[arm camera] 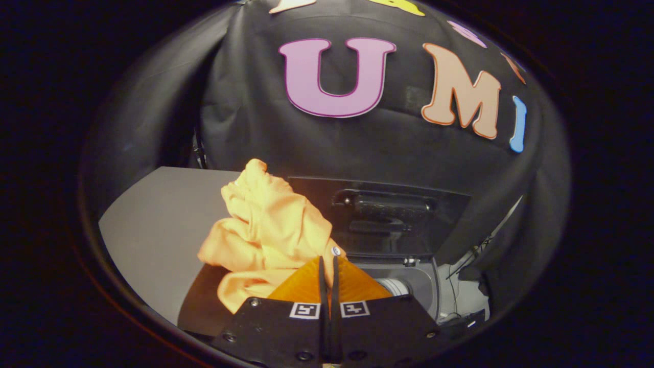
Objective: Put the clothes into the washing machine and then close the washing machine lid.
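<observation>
My tongs (pixel 328 266) sit level, pointing straight ahead, both fingers (pixel 306 286) pressed nearly together with a thin slit between, pinching orange garment (pixel 265 230).

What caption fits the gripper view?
Hand-held gripper shut on crumpled orange cloth garment, above open dark washing machine.

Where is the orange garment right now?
In the gripper view, the orange garment hangs bunched from the closed fingers of the hand-held gripper, over the grey table, just left of the washing machine's raised lid.
</observation>
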{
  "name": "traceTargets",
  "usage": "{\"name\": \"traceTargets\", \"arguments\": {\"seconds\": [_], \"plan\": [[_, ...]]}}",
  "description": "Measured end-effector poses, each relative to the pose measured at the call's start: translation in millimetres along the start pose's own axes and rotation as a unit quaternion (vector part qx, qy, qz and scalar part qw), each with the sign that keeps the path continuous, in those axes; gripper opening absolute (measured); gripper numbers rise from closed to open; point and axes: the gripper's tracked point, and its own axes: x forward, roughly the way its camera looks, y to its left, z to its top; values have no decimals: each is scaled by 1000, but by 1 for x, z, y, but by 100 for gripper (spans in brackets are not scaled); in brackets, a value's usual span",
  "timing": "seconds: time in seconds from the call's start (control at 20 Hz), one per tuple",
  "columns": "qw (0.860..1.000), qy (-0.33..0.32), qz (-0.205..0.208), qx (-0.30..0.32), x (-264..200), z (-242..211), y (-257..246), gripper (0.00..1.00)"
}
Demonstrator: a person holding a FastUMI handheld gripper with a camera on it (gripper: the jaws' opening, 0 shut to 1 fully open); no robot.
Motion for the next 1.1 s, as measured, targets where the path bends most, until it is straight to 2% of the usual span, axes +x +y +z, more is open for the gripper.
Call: {"name": "traceTargets", "arguments": {"seconds": [0.15, 0.25, 0.4, 0.85, 1.0, 1.1], "plan": [[999, 22, -17, 21, 13, -18, -25, 10], [999, 4, -23, 41, 6, -15, -35, 9], [998, -4, -24, 49, 7, -17, -43, 33], [998, -31, -22, 40, -3, -13, -50, 36], [998, -37, -20, 43, -1, -8, -48, 51], [998, -39, -17, 46, 1, -3, -46, 66]]}}
